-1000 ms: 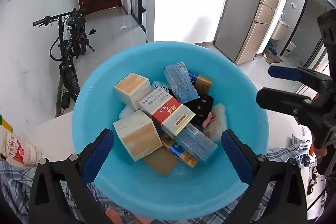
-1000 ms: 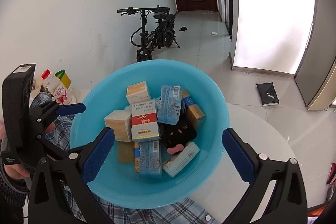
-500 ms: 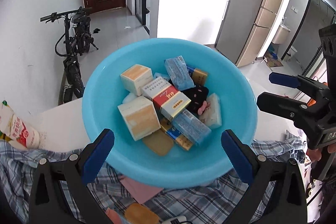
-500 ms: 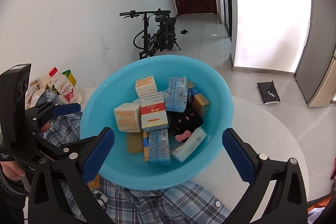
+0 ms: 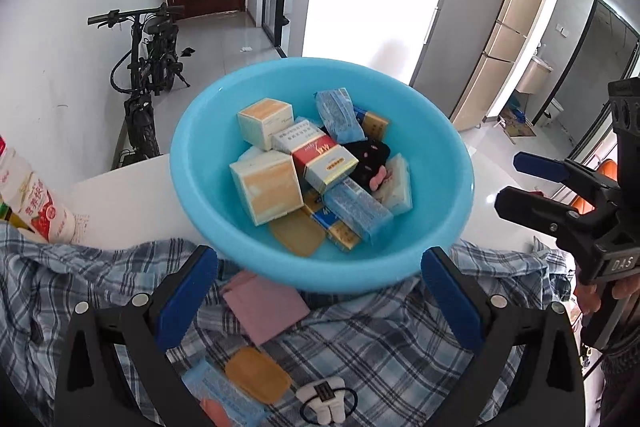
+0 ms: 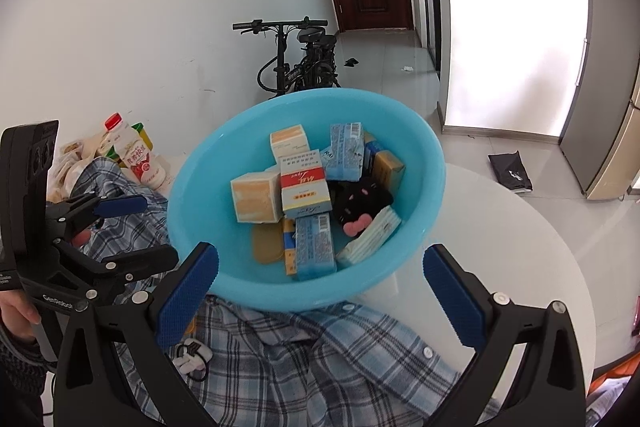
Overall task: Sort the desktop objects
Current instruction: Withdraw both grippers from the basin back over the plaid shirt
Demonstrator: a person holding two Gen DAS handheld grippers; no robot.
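A light-blue basin [image 5: 192, 147] stands on a white table, partly over a plaid shirt [image 5: 360, 339]. It holds several small boxes, blue tissue packs, a red-and-white carton [image 5: 316, 155] and a black sock [image 5: 368, 159]. My left gripper [image 5: 320, 297] is open and empty, its fingers either side of the basin's near rim. On the shirt below it lie a pink pouch [image 5: 264, 307], a tan oval pad [image 5: 258, 375] and a hair tie [image 5: 324, 399]. My right gripper [image 6: 320, 293] is also open and empty, short of the basin [image 6: 424, 147].
A drink bottle [image 5: 36, 207] stands left of the shirt, next to bags. The round table's [image 6: 500, 247] edge curves close on the right. On the floor behind are a bicycle [image 6: 300, 59] and a black bag [image 6: 510, 173].
Both grippers have drawn back from the basin, which now looks smaller and farther. The plaid shirt with the pouch, pad and hair tie has come into view.
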